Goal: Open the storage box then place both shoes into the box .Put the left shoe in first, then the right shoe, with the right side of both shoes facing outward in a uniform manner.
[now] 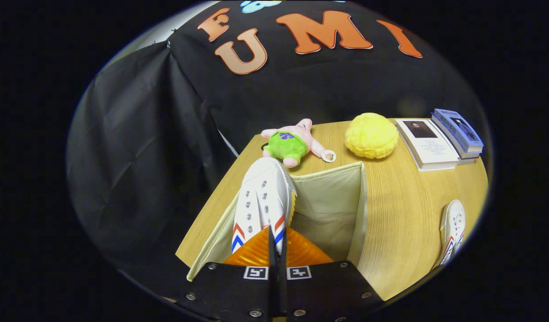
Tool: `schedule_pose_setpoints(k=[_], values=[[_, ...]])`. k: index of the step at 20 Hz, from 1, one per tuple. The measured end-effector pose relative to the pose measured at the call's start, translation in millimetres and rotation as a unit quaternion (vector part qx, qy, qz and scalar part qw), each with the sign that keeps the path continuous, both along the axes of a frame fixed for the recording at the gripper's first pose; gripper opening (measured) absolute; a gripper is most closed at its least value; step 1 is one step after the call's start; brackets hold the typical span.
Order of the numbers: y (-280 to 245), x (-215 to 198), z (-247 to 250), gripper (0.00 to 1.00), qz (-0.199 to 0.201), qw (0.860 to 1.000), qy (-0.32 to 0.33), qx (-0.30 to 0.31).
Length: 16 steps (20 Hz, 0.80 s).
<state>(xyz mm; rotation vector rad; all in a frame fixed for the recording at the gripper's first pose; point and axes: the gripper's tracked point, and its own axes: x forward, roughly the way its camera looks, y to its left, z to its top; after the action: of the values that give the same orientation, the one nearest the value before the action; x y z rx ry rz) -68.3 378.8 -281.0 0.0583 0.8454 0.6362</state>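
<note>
My gripper (277, 243) is shut on a white canvas shoe (261, 199) with red and blue chevrons, pinching the rim of its opening. The shoe points away from me and hangs over the open cream fabric storage box (346, 197), near the box's left wall. The box stands open on the wooden table (404, 223), and its inside is mostly hidden behind the shoe and my fingers. The second white shoe (452, 230) lies on the table to the right of the box, well apart from my fingers.
Beyond the box lie a pink and green plush toy (291, 142) and a yellow plush ball (371, 135). Two books (440, 138) are stacked at the table's far right. The table's left edge runs close to the box.
</note>
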Motion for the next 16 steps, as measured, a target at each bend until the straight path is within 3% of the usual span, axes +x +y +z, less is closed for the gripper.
schedule_pose_setpoints(k=[5,7,10,12,16], values=[[0.7,-7.1,-22.1,0.06,-0.009,0.998,0.055,-0.006],[7.8,-11.6,-17.8,0.32,0.002,0.999,0.052,0.008],[14.2,-13.6,-7.3,0.90,0.012,0.999,0.030,0.008],[9.6,-10.7,-5.7,0.96,0.015,1.000,0.012,-0.009],[-10.9,3.6,5.5,0.98,-0.004,1.000,-0.017,-0.021]])
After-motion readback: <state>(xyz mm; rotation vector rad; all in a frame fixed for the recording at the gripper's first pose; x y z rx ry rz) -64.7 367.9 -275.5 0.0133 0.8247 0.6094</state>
